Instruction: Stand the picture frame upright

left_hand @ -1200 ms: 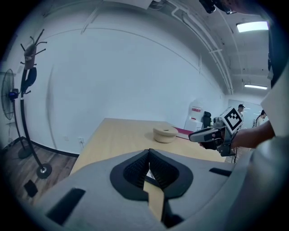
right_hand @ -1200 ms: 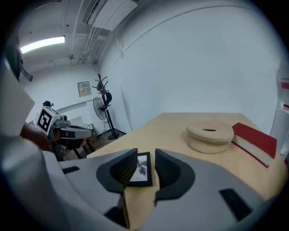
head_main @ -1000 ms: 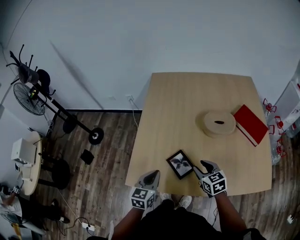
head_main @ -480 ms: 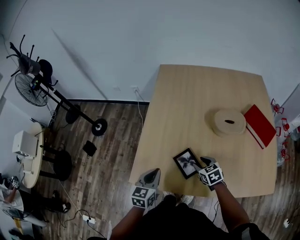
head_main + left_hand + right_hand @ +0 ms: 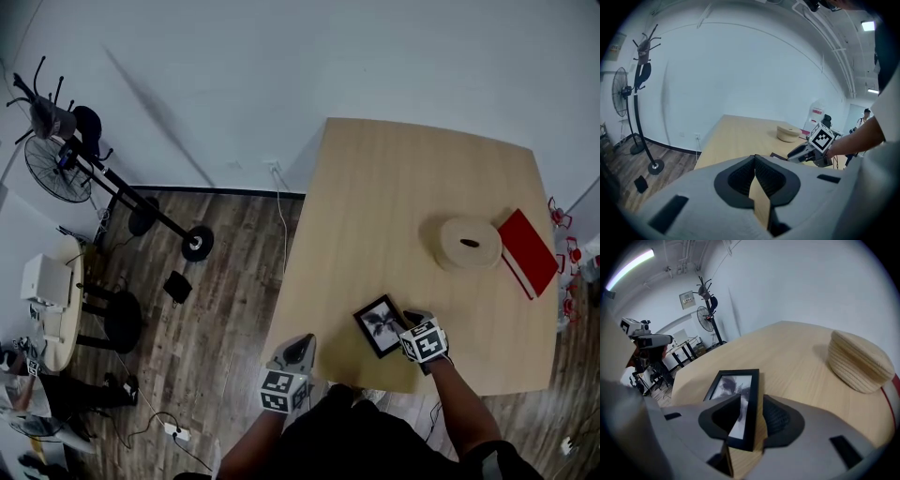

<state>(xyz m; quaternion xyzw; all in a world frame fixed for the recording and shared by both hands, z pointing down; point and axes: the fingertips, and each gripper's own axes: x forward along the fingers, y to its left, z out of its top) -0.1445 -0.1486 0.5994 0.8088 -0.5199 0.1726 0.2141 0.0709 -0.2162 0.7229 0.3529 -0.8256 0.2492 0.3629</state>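
The black picture frame (image 5: 381, 326) with a dark print lies flat near the front edge of the wooden table (image 5: 403, 187). My right gripper (image 5: 409, 321) straddles the right edge of the picture frame (image 5: 736, 392). Its jaws are closing, the dark rail sits between them, and a strip of table still shows beside the right pad. My left gripper (image 5: 298, 349) hangs off the table's front left corner, with its tips together and nothing in them. In the left gripper view, my left gripper (image 5: 754, 161) points toward the right gripper (image 5: 813, 147).
A round woven lid or basket (image 5: 469, 244) sits mid-right on the table, with a red book (image 5: 527, 253) beside it. Left of the table, on the wood floor, stand a fan (image 5: 54, 171), a coat rack, a stool and cables.
My right gripper has slid forward from the frame's near corner onto its right edge. The head view has shifted slightly. The left gripper has stayed in place.
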